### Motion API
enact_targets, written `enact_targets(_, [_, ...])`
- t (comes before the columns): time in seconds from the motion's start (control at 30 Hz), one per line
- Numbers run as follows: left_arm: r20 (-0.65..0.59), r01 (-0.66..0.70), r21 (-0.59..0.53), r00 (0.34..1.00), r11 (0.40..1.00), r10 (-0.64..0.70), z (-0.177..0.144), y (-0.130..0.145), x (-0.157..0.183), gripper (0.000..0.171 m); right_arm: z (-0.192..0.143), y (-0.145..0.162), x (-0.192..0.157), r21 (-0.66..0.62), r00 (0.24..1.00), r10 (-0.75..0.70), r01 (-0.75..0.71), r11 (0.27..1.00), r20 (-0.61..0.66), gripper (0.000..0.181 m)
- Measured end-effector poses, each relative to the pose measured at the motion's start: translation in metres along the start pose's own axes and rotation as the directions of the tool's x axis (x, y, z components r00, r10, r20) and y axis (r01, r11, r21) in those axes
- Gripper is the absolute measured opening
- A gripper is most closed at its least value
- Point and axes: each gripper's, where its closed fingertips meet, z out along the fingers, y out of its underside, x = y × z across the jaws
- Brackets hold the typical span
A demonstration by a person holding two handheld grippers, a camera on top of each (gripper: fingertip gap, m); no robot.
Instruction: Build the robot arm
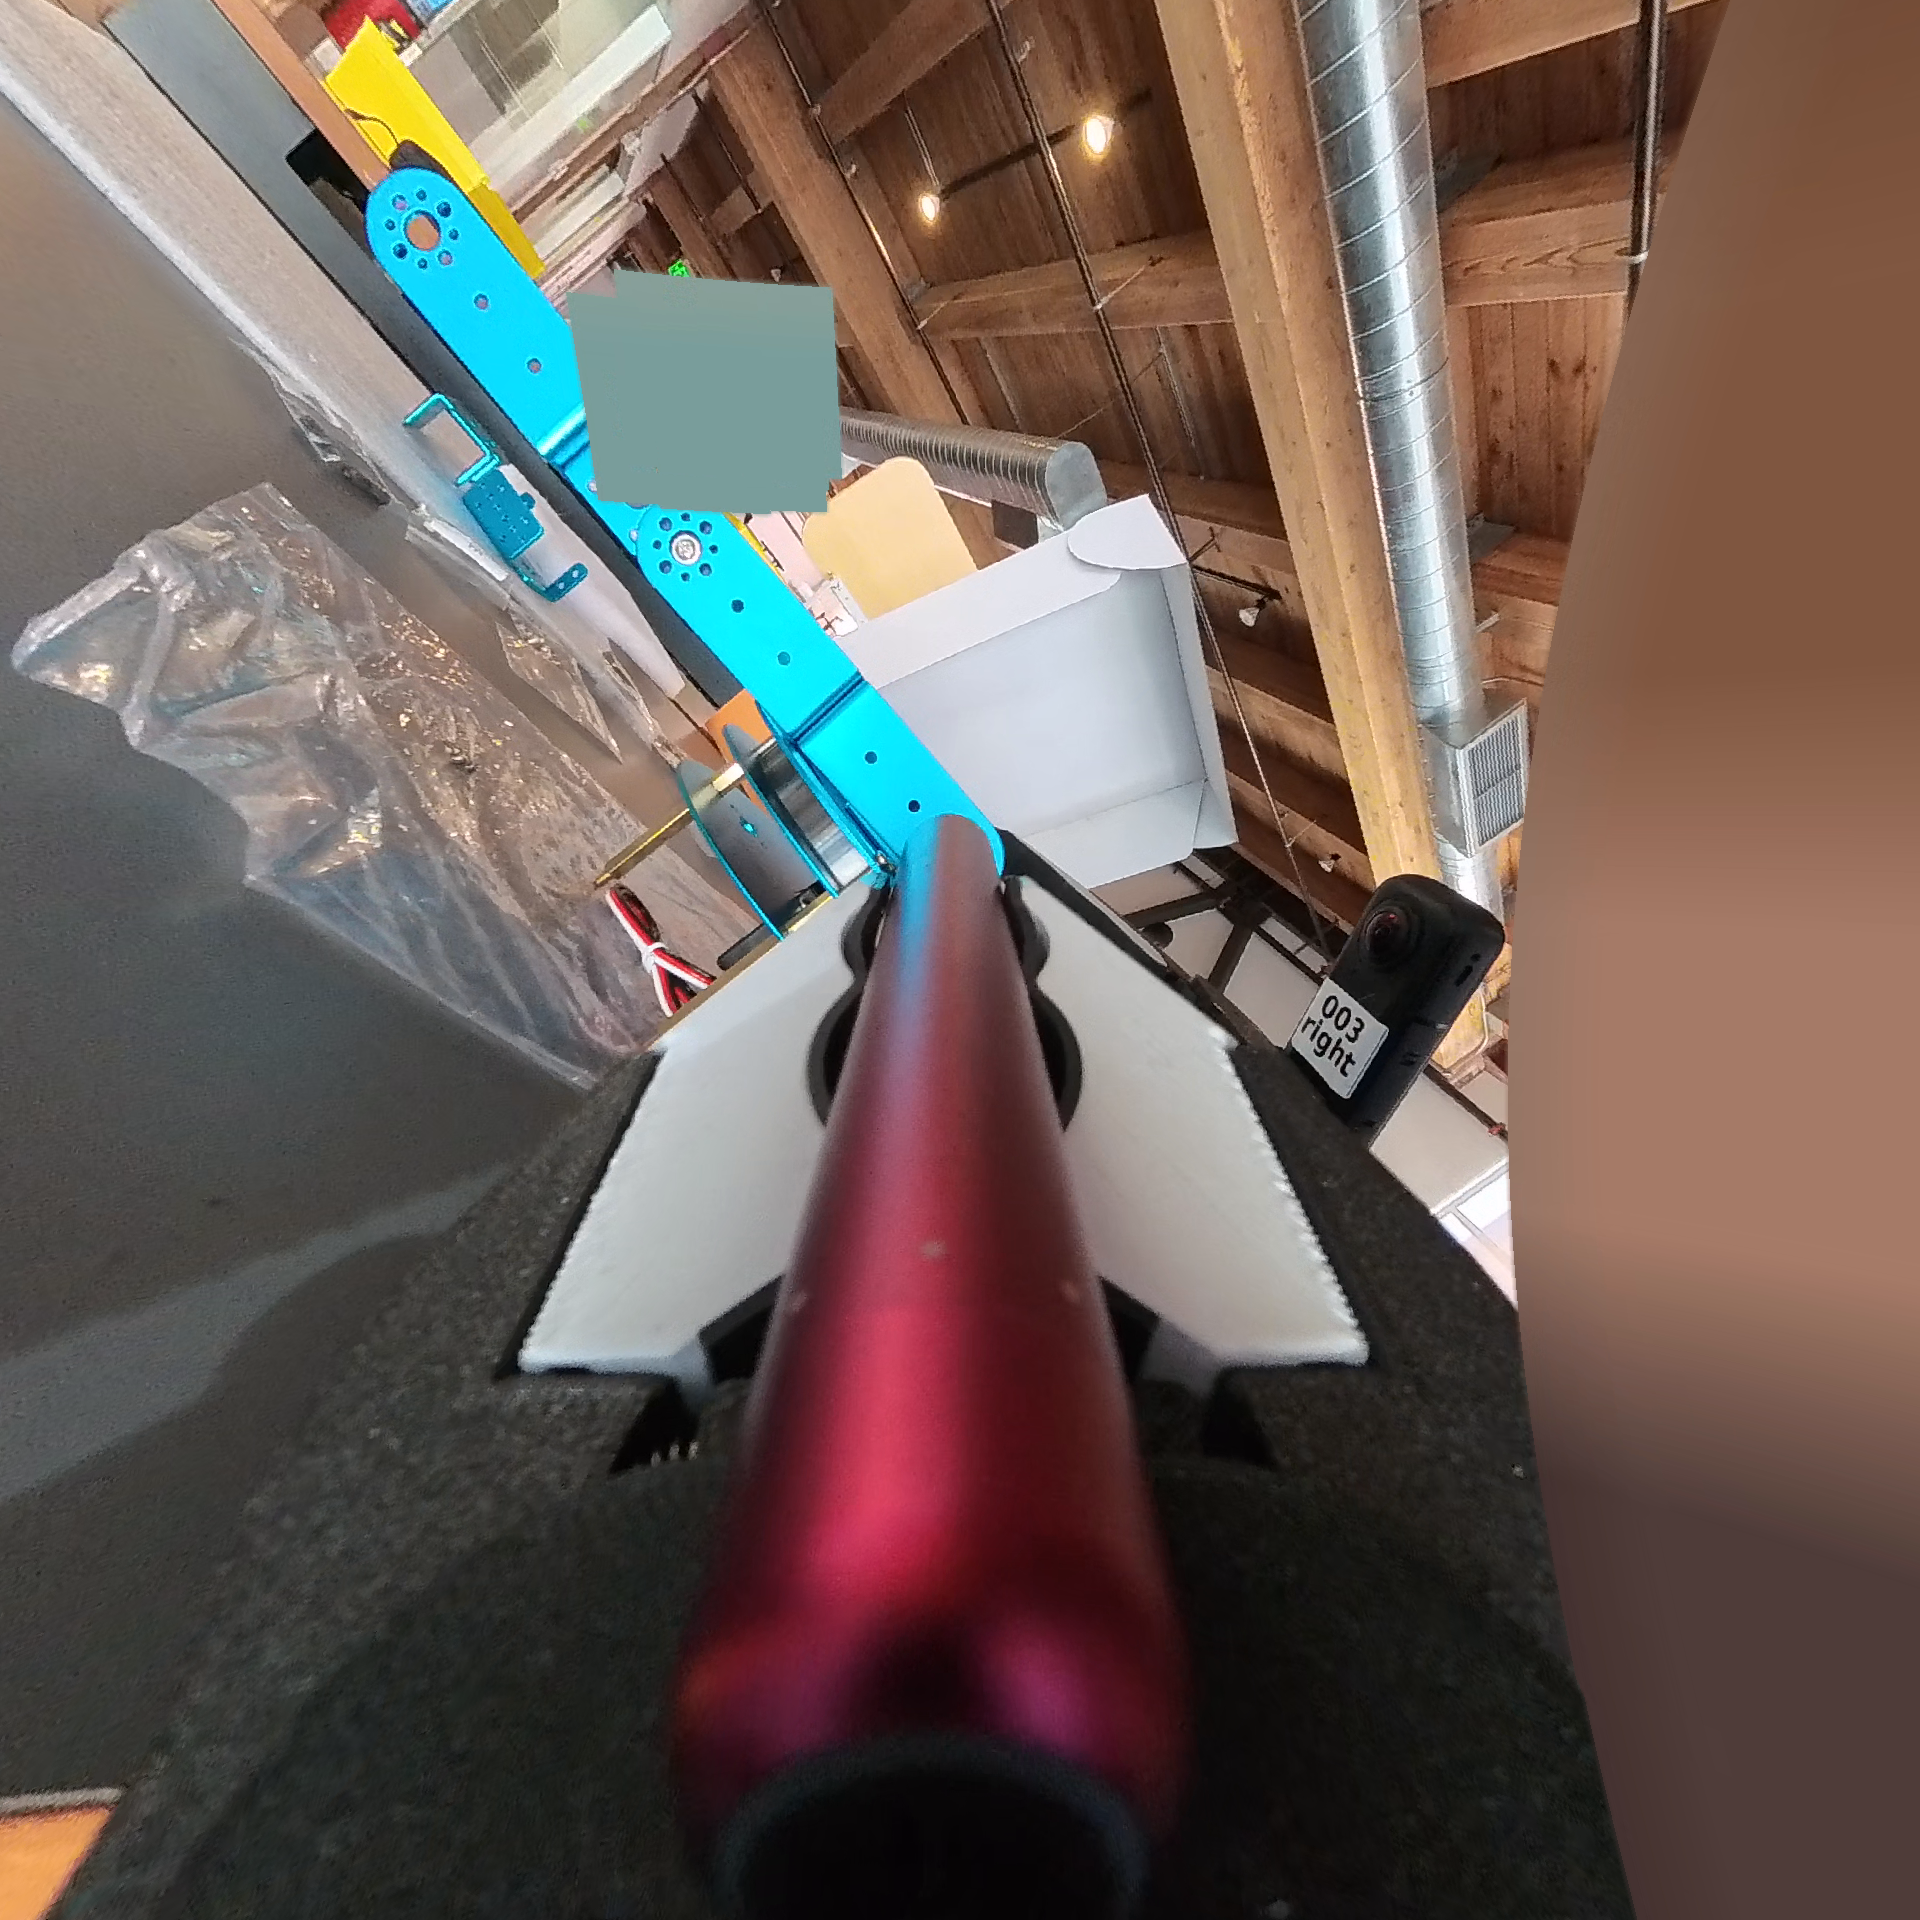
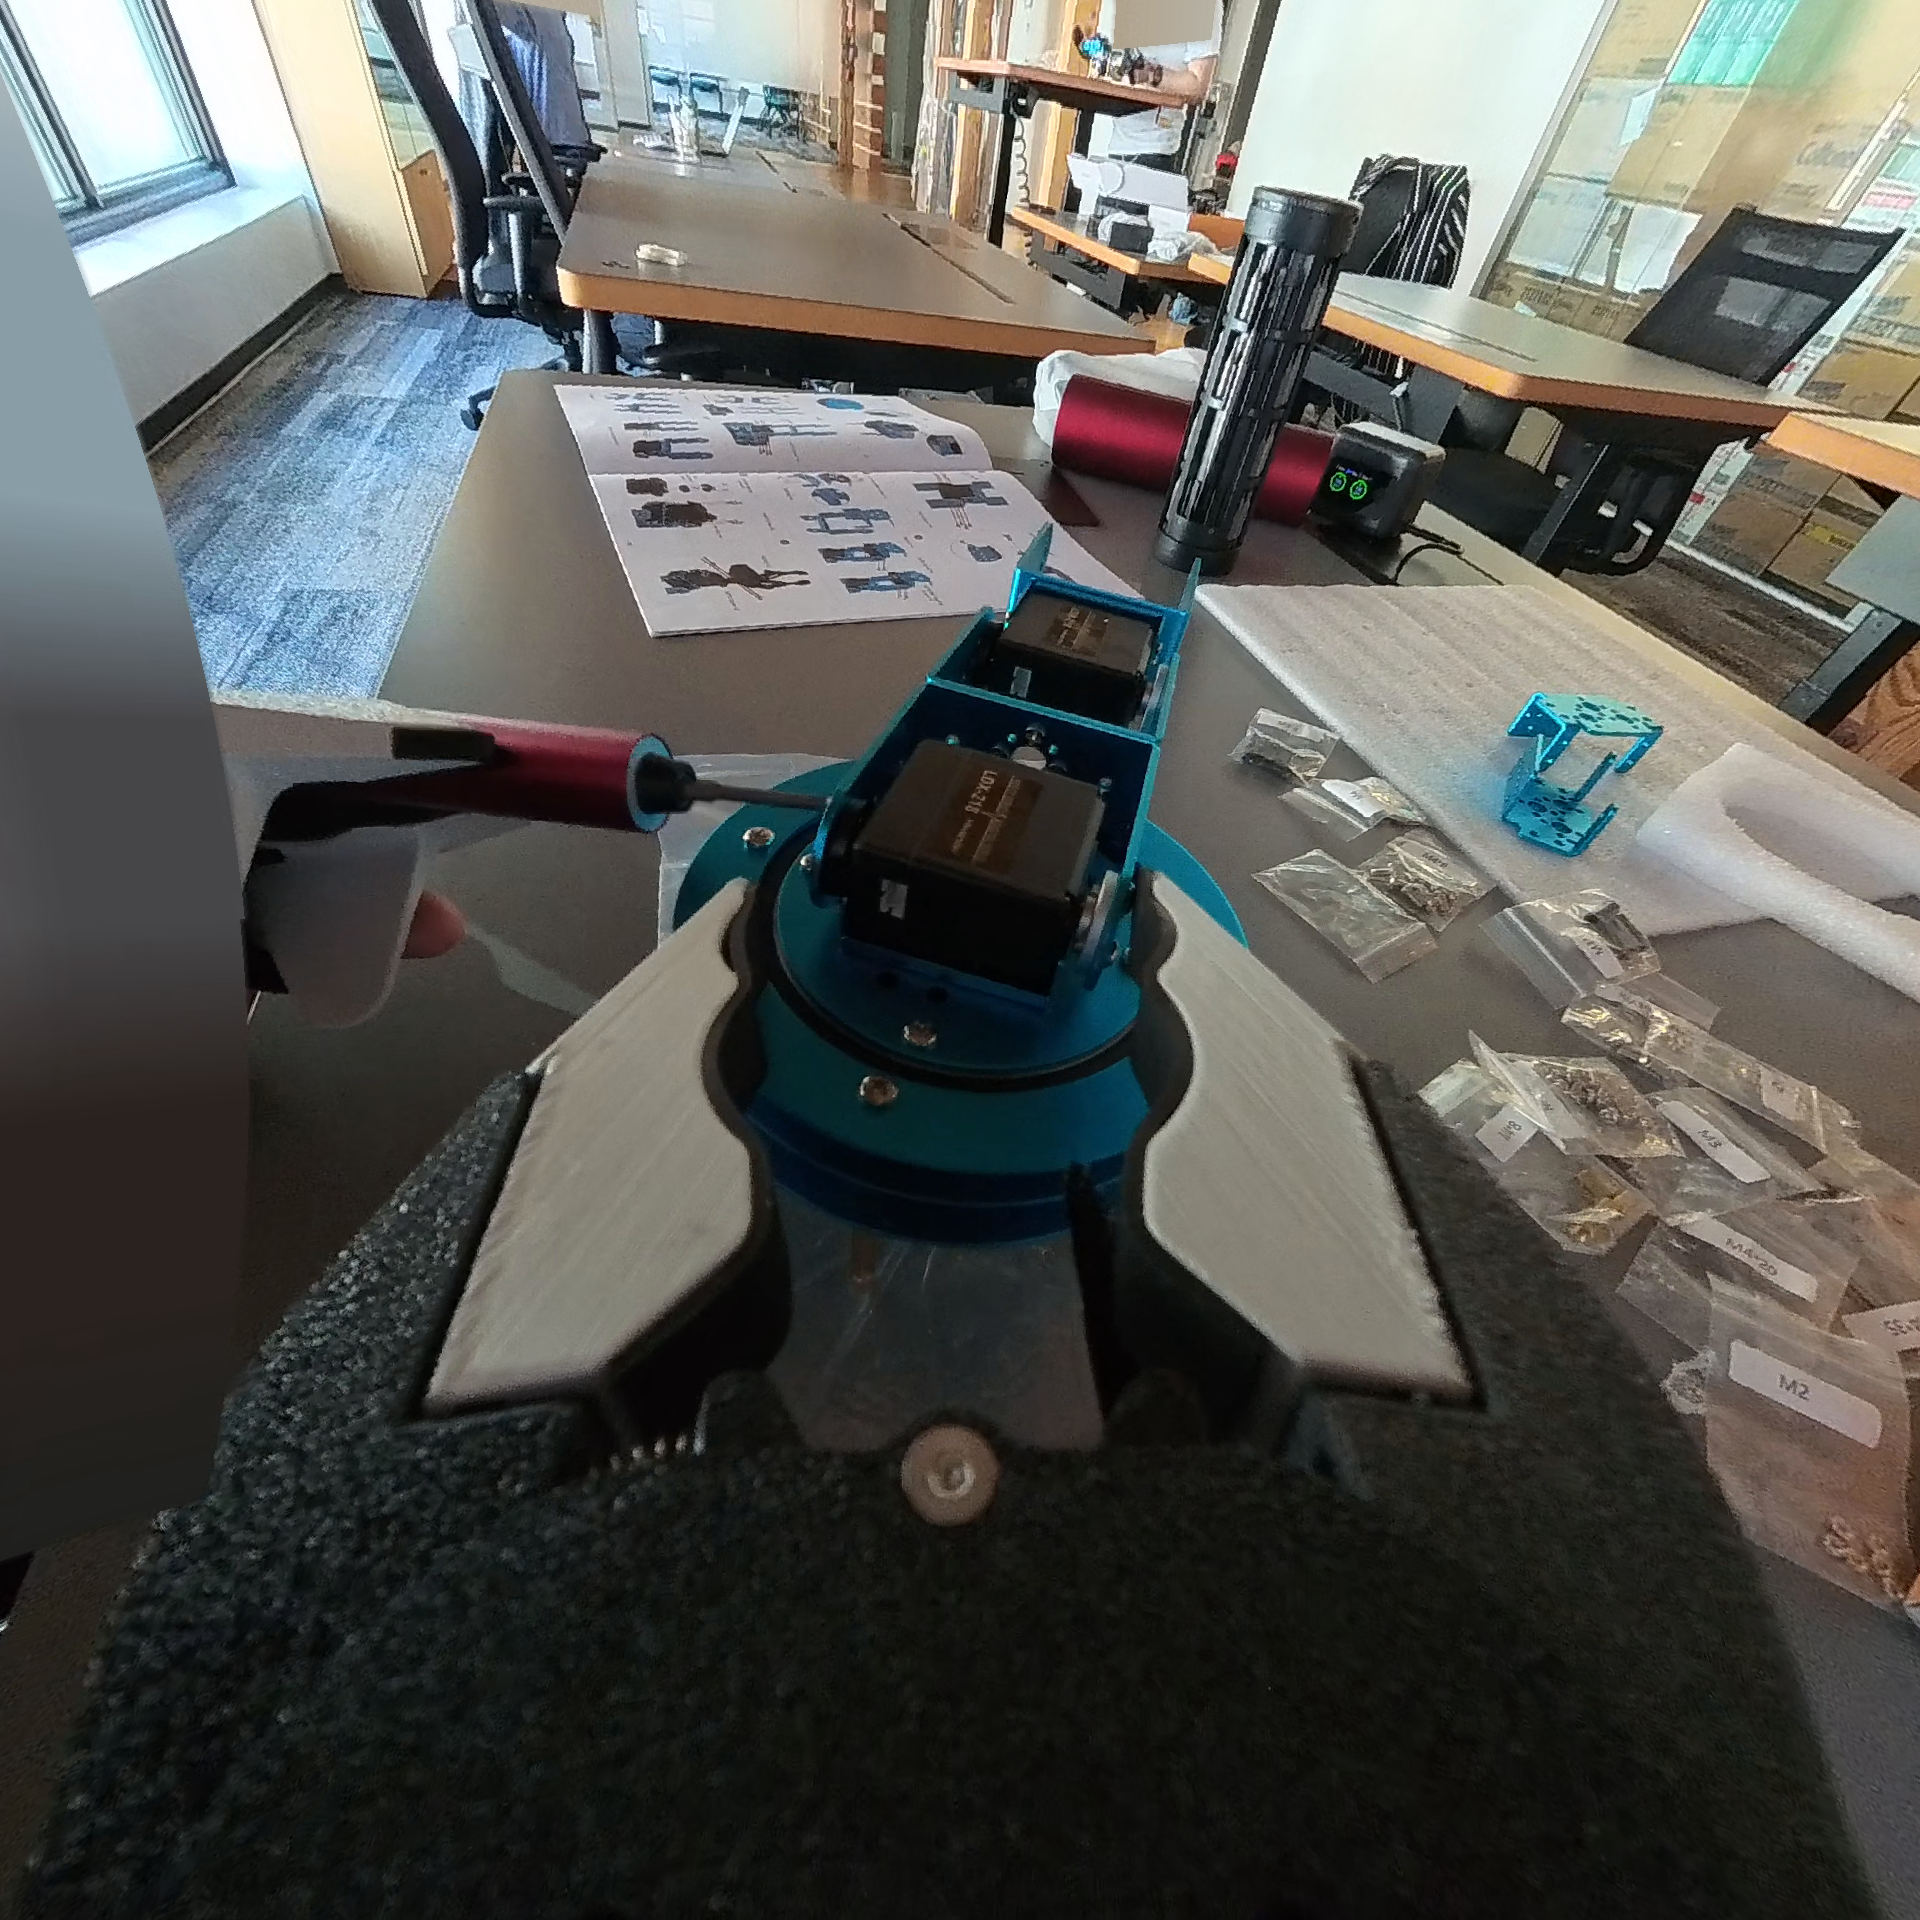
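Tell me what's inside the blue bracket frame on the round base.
Two black servos sit inside the bracket frame: a near servo above the round base and a far servo behind it. Their undersides and wiring are covered by the frame walls.

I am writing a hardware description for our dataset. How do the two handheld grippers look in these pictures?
Both look alike. The left gripper and the right gripper each have a black, grainy-textured body and two broad, flat white fingers with wavy, black-lined inner edges and finely toothed outer edges. The right one shows a silver screw at the centre of its body. No cables or sleeves are visible.
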Motion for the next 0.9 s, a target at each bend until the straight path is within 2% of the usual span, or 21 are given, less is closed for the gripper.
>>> enact_targets(0.3, [-0.015, -0.010, -0.006, 1.000, 1.000, 0.010, 0.001, 0.001, 0.003, 0.022, -0.001, -0.001, 0.001, -0.002, 1.000, 0.001, -0.001, 1.000, -0.002, 0.068])
enact_targets(0.7, [0.040, -0.069, -0.019, 0.997, 0.997, 0.070, 0.000, 0.000, -0.001, 0.021, -0.001, -0.001, 0.001, -0.002, 1.000, 0.000, 0.000, 1.000, -0.002, 0.068])
enact_targets(0.9, [0.064, -0.160, -0.003, 0.985, 0.987, 0.160, -0.002, -0.005, 0.001, 0.022, -0.012, -0.016, 0.003, 0.019, 0.995, -0.094, 0.095, 0.995, -0.038, 0.066])
